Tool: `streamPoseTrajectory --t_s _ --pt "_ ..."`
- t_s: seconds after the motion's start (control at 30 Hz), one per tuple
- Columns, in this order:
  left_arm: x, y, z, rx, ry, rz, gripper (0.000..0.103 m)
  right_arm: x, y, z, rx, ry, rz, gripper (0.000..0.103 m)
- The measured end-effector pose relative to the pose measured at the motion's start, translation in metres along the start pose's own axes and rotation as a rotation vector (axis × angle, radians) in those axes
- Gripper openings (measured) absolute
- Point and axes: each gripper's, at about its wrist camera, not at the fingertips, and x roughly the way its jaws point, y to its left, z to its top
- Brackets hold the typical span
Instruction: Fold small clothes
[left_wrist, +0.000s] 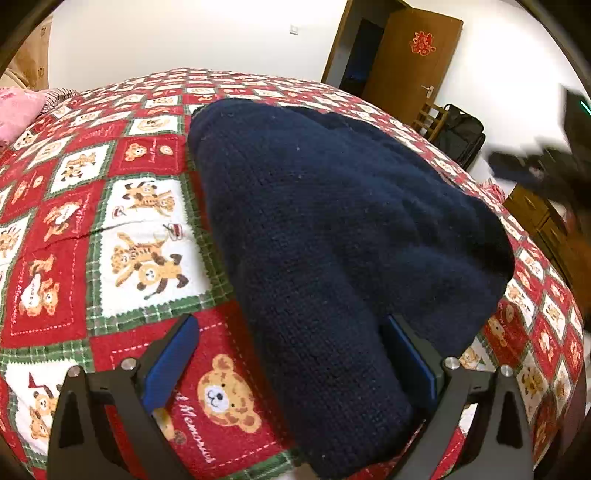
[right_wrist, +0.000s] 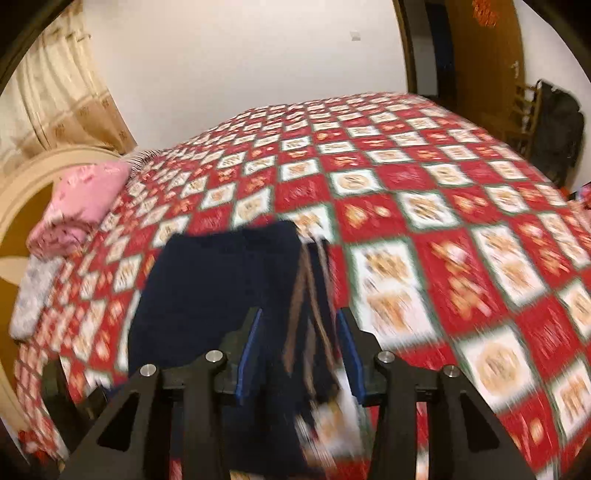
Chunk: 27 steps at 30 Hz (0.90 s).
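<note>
A dark navy knitted garment (left_wrist: 332, 229) lies folded on the red bear-print bedspread (left_wrist: 74, 229). My left gripper (left_wrist: 291, 354) is open, its blue-padded fingers (left_wrist: 170, 365) wide apart, with the near end of the garment lying between them. In the blurred right wrist view, my right gripper (right_wrist: 301, 350) is partly closed around a hanging piece of navy cloth with brown stripes (right_wrist: 314, 325); whether the pads grip it is unclear. The navy garment (right_wrist: 218, 288) lies just left of it. The right gripper also shows as a dark blur in the left wrist view (left_wrist: 535, 170).
A pink folded cloth (right_wrist: 85, 199) lies near the headboard (right_wrist: 22, 192) at the bed's left end. A wooden door (left_wrist: 410, 62), a chair with a black bag (left_wrist: 458, 133) and a wooden cabinet (left_wrist: 546, 221) stand past the bed's right edge.
</note>
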Motion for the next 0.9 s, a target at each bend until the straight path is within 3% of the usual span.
streamPoseTrajectory --t_s 0.13,0.23,0.27,0.3,0.37,0.5,0.53,0.6,0.67,0.77,0.83,0.9 --pt "-0.008 0.005 -0.001 -0.023 -0.036 -0.021 0.102 0.059 0.004 0.041 0.038 0.063 0.013 0.042" --pt "-0.009 0.008 -0.002 -0.042 -0.039 -0.026 0.102 0.115 0.001 0.054 0.108 0.191 0.067 0.042" --pt "-0.008 0.007 -0.002 -0.042 -0.033 -0.026 0.102 0.127 0.001 0.052 0.101 0.225 0.048 0.036" --pt "-0.007 0.006 -0.001 -0.039 -0.028 -0.024 0.102 0.135 0.002 0.049 0.083 0.236 -0.018 0.009" --pt "-0.005 0.003 -0.001 -0.022 -0.019 -0.015 0.102 0.148 0.0 0.041 0.057 0.268 -0.107 0.009" --pt "-0.006 -0.001 -0.003 -0.003 -0.013 0.028 0.102 0.145 0.011 0.048 -0.026 0.27 -0.18 0.012" --pt "-0.01 -0.001 -0.004 0.0 -0.026 0.036 0.102 0.136 0.017 0.053 -0.054 0.243 -0.212 0.021" --pt "-0.016 0.0 -0.008 -0.004 -0.035 0.035 0.102 0.107 0.044 0.063 -0.139 0.129 -0.287 0.027" --pt "-0.026 0.004 -0.011 -0.031 -0.067 0.03 0.102 0.085 0.072 0.064 -0.187 0.072 -0.201 0.027" --pt "-0.042 0.016 -0.019 -0.098 -0.124 0.022 0.102 0.073 0.145 0.032 -0.347 0.128 0.099 0.027" --pt "-0.051 0.025 -0.025 -0.147 -0.151 0.026 0.102 0.088 0.178 0.007 -0.442 0.183 0.108 0.027" --pt "-0.054 0.033 -0.027 -0.186 -0.169 0.024 0.102 0.12 0.193 -0.014 -0.451 0.255 0.076 0.026"
